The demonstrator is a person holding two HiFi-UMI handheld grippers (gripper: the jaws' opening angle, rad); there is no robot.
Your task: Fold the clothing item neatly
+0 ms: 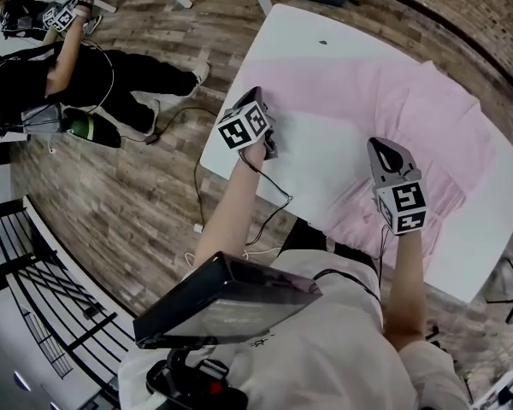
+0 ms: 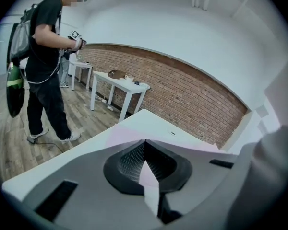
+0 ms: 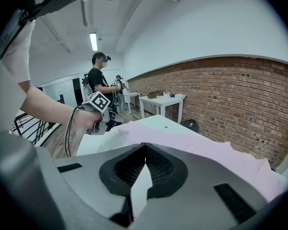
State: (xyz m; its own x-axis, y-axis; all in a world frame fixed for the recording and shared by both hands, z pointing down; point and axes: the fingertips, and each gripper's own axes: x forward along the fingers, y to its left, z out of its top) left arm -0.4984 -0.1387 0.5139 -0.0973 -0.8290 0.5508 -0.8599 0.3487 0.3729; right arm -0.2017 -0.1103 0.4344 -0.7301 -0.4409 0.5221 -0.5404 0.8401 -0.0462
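Left tongs (image 1: 258, 96) pressed together, a pink sliver of garment (image 1: 427, 118) nipped between the pads. Right tongs (image 1: 379, 146) likewise closed; the strip in its bite is paler, most likely the same cloth.

Garment lies on the white table (image 1: 325, 28), spread ahead of both tongs and running off to the right. Long axis goes roughly from the left tongs' corner across to the far right edge of the table. Left tongs holds the left-hand edge, near the table's side. Right tongs holds the near hem, with the bulk of the cloth just beyond and right of it, so the right hand is nearer the mass.

Judgement: the coming fold depends on carrying both held points away, across that long axis, onto the far half.

Cloth is pale pink, thin, limp. Flat along the far strip, rucked and creased at the right. A white patch sits between the two tongs; table or lining, cannot tell.
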